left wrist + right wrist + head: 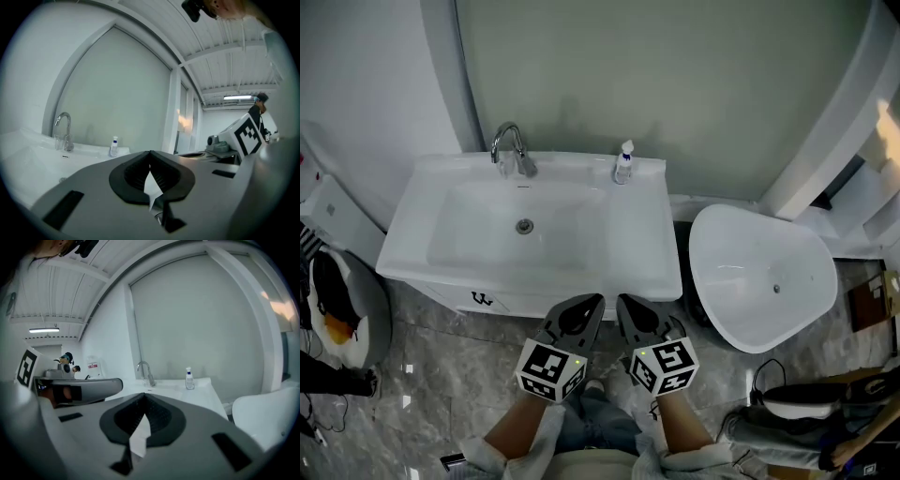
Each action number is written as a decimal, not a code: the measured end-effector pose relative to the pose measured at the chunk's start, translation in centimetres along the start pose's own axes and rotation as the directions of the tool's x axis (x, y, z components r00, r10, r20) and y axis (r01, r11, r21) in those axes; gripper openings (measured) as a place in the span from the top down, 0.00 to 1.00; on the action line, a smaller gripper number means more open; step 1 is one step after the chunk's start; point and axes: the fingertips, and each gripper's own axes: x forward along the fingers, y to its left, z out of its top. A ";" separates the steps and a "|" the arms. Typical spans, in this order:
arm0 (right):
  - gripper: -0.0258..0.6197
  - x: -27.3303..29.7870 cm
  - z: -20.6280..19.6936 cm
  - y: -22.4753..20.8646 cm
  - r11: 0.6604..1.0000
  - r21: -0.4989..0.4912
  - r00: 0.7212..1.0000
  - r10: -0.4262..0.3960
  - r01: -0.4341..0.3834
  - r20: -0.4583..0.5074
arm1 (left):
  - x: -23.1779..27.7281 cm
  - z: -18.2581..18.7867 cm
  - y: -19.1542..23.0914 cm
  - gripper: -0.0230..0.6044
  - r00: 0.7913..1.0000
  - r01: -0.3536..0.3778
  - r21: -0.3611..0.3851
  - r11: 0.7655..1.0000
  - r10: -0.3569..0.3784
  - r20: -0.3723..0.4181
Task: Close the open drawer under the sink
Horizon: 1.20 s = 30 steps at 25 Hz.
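Left claw (592,302) and right claw (623,302), both pinched together and empty, hover at 6 o'clock of the sink (639,267); its rim hides the drawer.

Right gripper (143,398), jaws closed tip to tip, facing the white sink (206,398) with its faucet (145,373) and spray bottle (189,379); left gripper (79,389) alongside, white tub (267,413) at right

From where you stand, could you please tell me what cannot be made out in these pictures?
Drawer: head view shows only a strip of cabinet front under the sink rim; open or shut, I cannot tell.
Cabinet's right part: covered by the left gripper and right gripper.
Gripper views: cabinet below the frame edge.
Bottle label: too small, every view.
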 end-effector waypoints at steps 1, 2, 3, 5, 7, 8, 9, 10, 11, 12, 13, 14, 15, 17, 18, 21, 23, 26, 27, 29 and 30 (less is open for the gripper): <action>0.95 -0.4 0.9 0.2 1.000 -0.007 1.000 0.011 -0.011 0.012 | -0.1 0.8 -0.5 0.94 1.000 0.005 0.002 1.000 -0.005 0.008; 0.95 -0.8 1.7 0.3 1.000 -0.012 0.999 0.019 -0.019 0.027 | -0.2 1.4 -1.0 0.94 1.000 0.007 0.004 1.000 -0.007 0.016; 0.95 -1.3 2.5 0.5 1.000 -0.014 0.999 0.025 -0.024 0.044 | -0.3 2.0 -1.5 0.94 1.000 0.010 0.007 1.000 -0.010 0.021; 0.95 -2.4 4.0 0.9 0.999 -0.017 0.996 0.029 -0.028 0.079 | -0.6 2.9 -2.6 0.94 1.000 0.019 0.010 1.000 -0.019 0.023; 0.95 -3.3 5.2 1.0 0.999 -0.019 0.994 0.034 -0.032 0.104 | -0.8 3.6 -3.5 0.94 0.999 0.036 0.011 0.999 -0.036 0.025; 0.95 -3.6 5.7 1.1 0.999 -0.018 0.993 0.037 -0.035 0.110 | -0.8 3.8 -3.8 0.94 0.999 0.044 0.013 0.999 -0.044 0.024; 0.95 -3.9 5.9 1.2 0.999 -0.015 0.993 0.039 -0.037 0.113 | -0.9 3.9 -4.0 0.94 0.999 0.049 0.016 0.999 -0.049 0.021; 0.95 -4.3 6.0 1.2 0.999 -0.011 0.993 0.040 -0.039 0.114 | -1.0 3.9 -4.2 0.94 0.999 0.050 0.018 0.999 -0.051 0.016; 0.95 -4.6 6.0 1.3 0.999 -0.009 0.993 0.040 -0.039 0.113 | -1.3 3.8 -4.3 0.94 0.999 0.049 0.017 0.999 -0.049 0.011; 0.95 -5.0 5.9 1.3 0.999 -0.011 0.993 0.038 -0.037 0.112 | -1.5 3.7 -4.4 0.94 0.999 0.047 0.014 0.999 -0.047 0.008; 0.95 -5.3 5.9 1.3 0.999 -0.017 0.993 0.037 -0.035 0.111 | -1.6 3.6 -4.5 0.94 0.999 0.046 0.010 0.999 -0.046 0.007; 0.95 -5.5 5.9 1.4 0.999 -0.027 0.993 0.037 -0.034 0.111 | -1.8 3.6 -4.6 0.94 0.999 0.044 0.007 0.999 -0.044 0.007; 0.95 -5.6 5.9 1.5 0.999 -0.036 0.993 0.040 -0.036 0.108 | -1.9 3.6 -4.7 0.94 0.999 0.042 0.007 0.999 -0.042 0.007; 0.95 -5.7 5.9 1.6 0.998 -0.045 0.994 0.044 -0.040 0.101 | -2.0 3.6 -4.6 0.94 0.999 0.037 0.007 0.999 -0.037 0.008; 0.95 -5.7 5.8 1.7 0.998 -0.047 0.994 0.044 -0.039 0.096 | -2.0 3.7 -4.5 0.94 0.999 0.035 0.007 0.999 -0.035 0.008; 0.95 -5.6 5.8 1.8 0.998 -0.043 0.995 0.043 -0.040 0.086 | -2.1 3.9 -4.1 0.94 0.999 0.030 0.005 1.000 -0.030 0.012; 0.95 -5.5 5.8 2.0 0.998 -0.039 0.995 0.048 -0.044 0.082 | -2.3 4.1 -4.0 0.94 0.999 0.028 0.008 1.000 -0.029 0.017; 0.95 -5.4 6.0 2.3 0.998 -0.037 0.995 0.055 -0.052 0.080 | -2.5 4.4 -3.8 0.94 0.999 0.025 0.008 1.000 -0.025 0.027; 0.95 -5.3 6.1 2.4 0.998 -0.036 0.995 0.058 -0.056 0.079 | -2.5 4.4 -3.7 0.94 0.999 0.024 0.006 1.000 -0.024 0.028; 0.95 -5.0 6.2 2.6 0.998 -0.031 0.995 0.066 -0.064 0.077 | -2.5 4.5 -3.4 0.94 0.999 0.023 0.002 1.000 -0.023 0.026; 0.95 -4.9 6.3 2.7 0.997 -0.025 0.995 0.068 -0.067 0.076 | -2.5 4.6 -3.2 0.94 0.999 0.024 -0.001 1.000 -0.024 0.026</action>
